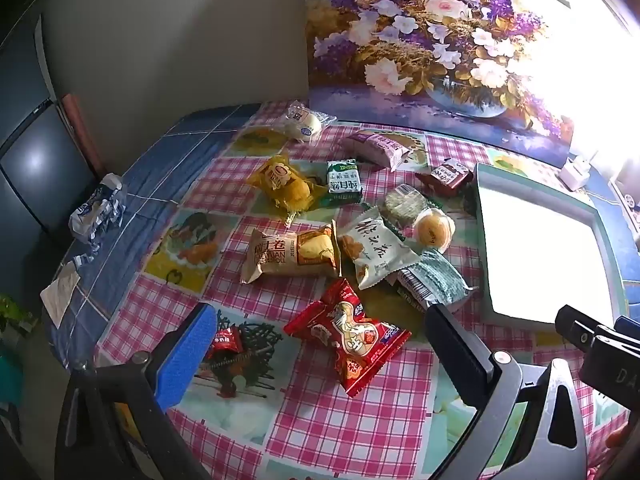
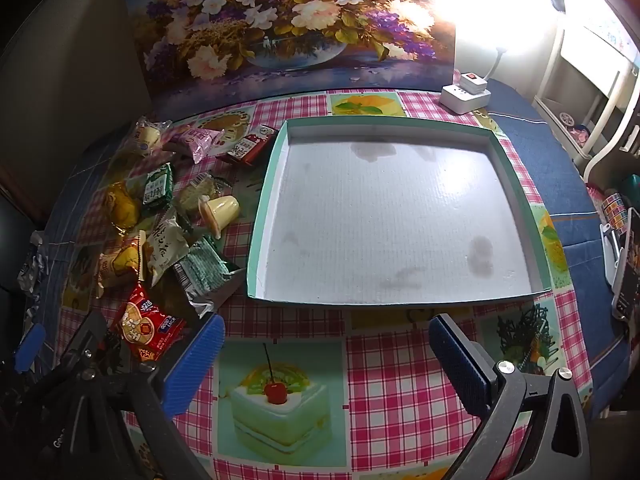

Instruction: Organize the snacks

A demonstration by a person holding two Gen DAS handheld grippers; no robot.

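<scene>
Several wrapped snacks lie in a loose pile on the checked tablecloth. A red peanut packet (image 1: 348,336) lies nearest my left gripper (image 1: 320,344), which is open and empty just above and in front of it. Behind it lie a beige cheese-roll pack (image 1: 292,256), a pale green pack (image 1: 372,252), a yellow pack (image 1: 284,184) and a green carton (image 1: 343,182). A small red candy (image 1: 226,342) lies by the left finger. The empty teal-rimmed white tray (image 2: 256,240) lies ahead of my right gripper (image 2: 324,352), which is open and empty. The red packet (image 2: 146,328) also shows there.
A flower painting (image 2: 280,20) leans on the wall behind the table. A white power strip (image 2: 466,94) sits at the back right. A crumpled wrapper (image 1: 96,208) lies on the blue cloth at left. A phone on a stand (image 2: 624,264) is at the right edge.
</scene>
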